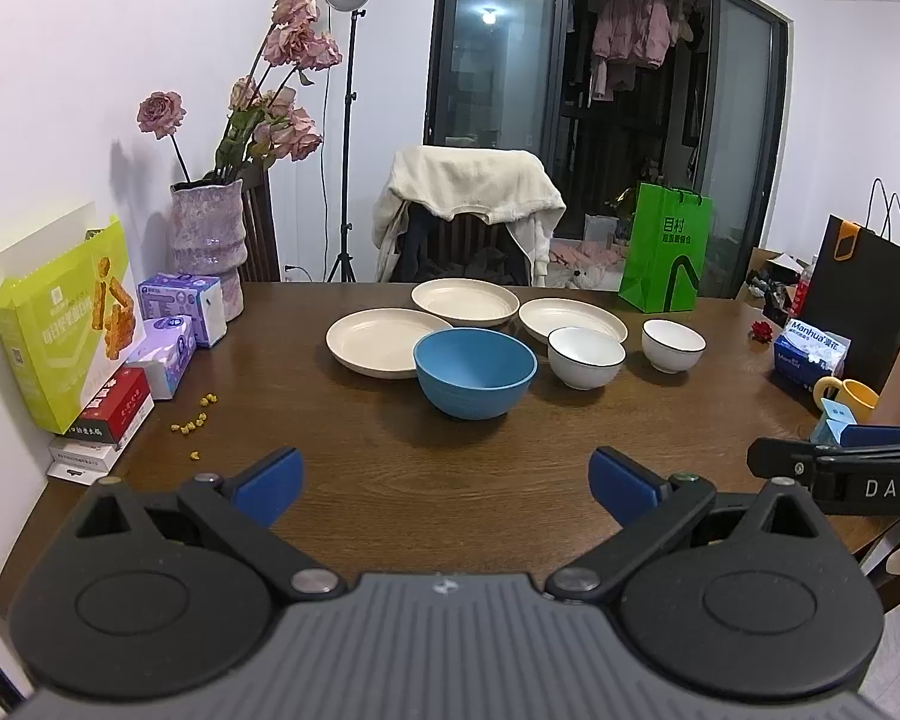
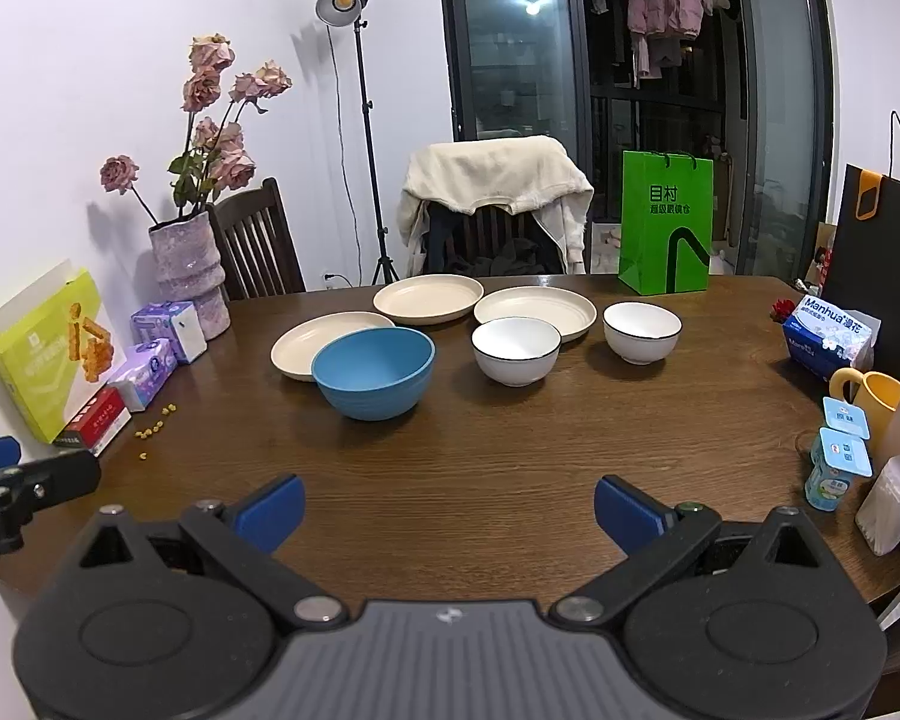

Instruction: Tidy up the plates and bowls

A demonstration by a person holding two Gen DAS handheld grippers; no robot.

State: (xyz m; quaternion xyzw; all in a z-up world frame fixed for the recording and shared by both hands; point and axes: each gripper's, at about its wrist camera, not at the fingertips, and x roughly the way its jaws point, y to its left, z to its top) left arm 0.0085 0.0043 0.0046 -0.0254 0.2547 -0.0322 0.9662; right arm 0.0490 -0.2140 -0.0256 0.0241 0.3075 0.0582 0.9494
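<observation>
Three cream plates lie on the brown table (image 1: 390,450): a left plate (image 1: 372,339), a far plate (image 1: 465,300) and a right plate (image 1: 570,318). A blue bowl (image 1: 474,372) stands in front of them, overlapping the left plate's edge. Two white bowls with dark rims sit to its right, one nearer (image 1: 586,357), one farther right (image 1: 672,345). My left gripper (image 1: 447,489) hovers open and empty over the near table edge. My right gripper (image 2: 450,510) is likewise open and empty, well short of the blue bowl (image 2: 373,372) and white bowls (image 2: 515,351).
Boxes and tissue packs (image 1: 60,330) and a vase of pink flowers (image 1: 210,240) line the left edge. A green bag (image 1: 666,249), tissue pack (image 1: 810,354), yellow mug (image 2: 870,402) and small yogurt bottles (image 2: 834,468) crowd the right. Yellow crumbs (image 1: 195,420) lie near the left.
</observation>
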